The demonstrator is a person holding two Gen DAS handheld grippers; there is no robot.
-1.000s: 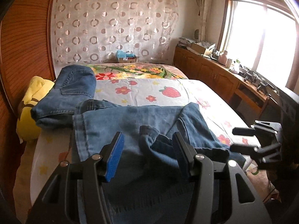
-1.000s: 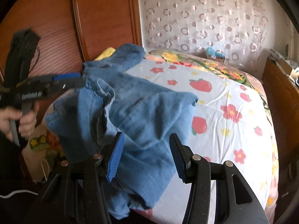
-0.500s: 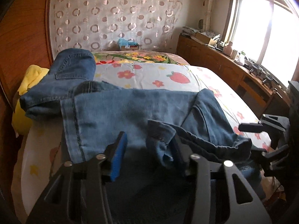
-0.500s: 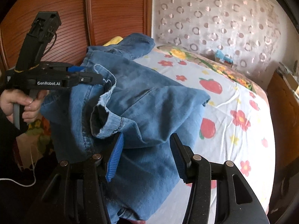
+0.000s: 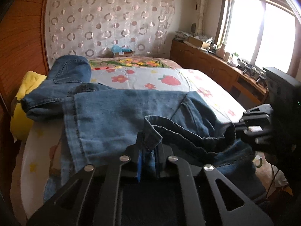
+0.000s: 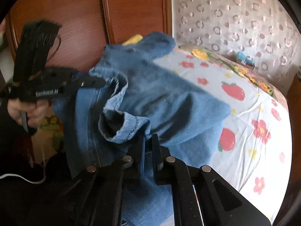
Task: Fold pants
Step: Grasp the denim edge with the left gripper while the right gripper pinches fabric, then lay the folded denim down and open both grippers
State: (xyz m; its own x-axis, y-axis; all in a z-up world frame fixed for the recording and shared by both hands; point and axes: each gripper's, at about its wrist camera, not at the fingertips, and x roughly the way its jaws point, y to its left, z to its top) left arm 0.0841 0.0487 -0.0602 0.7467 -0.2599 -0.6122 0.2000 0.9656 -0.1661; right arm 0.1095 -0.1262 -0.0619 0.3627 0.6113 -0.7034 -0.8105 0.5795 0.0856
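while draped over the bed (image 5: 169, 79), the pants (image 5: 122, 113) sit clenched in both the left gripper (image 5: 149, 152) and right gripper (image 6: 148, 146).

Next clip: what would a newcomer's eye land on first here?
The blue jeans spread across the near end of the bed, over a sheet printed with strawberries and flowers. Both the left hand-held gripper and the right hand-held gripper are shut on the jeans' near edge. A bright window glares at the right.
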